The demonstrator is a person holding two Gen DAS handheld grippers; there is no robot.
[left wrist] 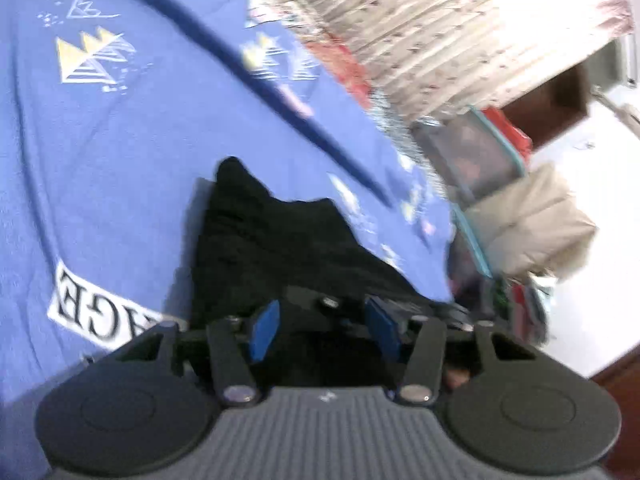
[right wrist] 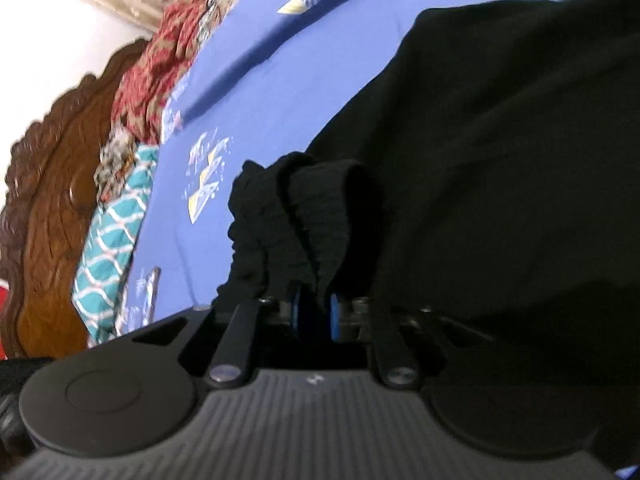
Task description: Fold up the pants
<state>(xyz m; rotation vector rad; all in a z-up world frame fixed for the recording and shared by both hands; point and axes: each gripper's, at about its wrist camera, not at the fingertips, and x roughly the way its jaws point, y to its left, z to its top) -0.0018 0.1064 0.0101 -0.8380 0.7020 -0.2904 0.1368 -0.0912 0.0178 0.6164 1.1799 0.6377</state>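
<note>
Black pants (left wrist: 276, 248) lie on a blue bedsheet (left wrist: 120, 160) with triangle prints. In the left wrist view my left gripper (left wrist: 324, 328) is open, its blue pads (left wrist: 266, 330) apart, with black cloth lying between and under them. In the right wrist view my right gripper (right wrist: 314, 316) is shut on the gathered elastic waistband (right wrist: 296, 216) of the pants (right wrist: 500, 160), which bunches up above the blue pads (right wrist: 335, 318). The rest of the pants spreads dark to the right.
A carved wooden headboard (right wrist: 52, 200), a red patterned cloth (right wrist: 160, 64) and a teal patterned pillow (right wrist: 112, 236) line the bed's edge. Beyond the bed in the left wrist view are a curtain (left wrist: 440, 20), plastic storage boxes (left wrist: 472, 152) and a beige bundle (left wrist: 532, 220).
</note>
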